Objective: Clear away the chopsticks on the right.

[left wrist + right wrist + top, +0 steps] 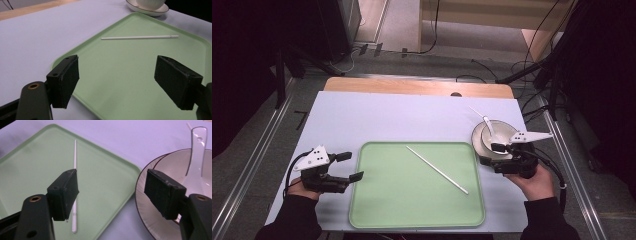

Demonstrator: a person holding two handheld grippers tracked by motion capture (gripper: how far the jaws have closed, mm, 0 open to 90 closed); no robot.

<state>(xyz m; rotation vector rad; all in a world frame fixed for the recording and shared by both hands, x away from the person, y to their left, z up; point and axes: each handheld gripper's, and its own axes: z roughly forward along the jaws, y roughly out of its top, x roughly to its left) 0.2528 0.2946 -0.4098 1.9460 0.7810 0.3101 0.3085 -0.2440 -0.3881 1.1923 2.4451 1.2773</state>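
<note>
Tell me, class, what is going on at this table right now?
A person holds a two-jaw tool in each hand. The right tool, open and empty, sits beside the white bowl on its saucer, which holds a clear plastic spoon. One thin white chopstick lies on the pale green tray. The left tool waits open at the tray's edge.

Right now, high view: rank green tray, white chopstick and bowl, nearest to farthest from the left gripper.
1. Green tray: its left edge lies just beside the left gripper.
2. White chopstick: mid-tray, lying diagonally.
3. Bowl: far right, off the tray.
</note>
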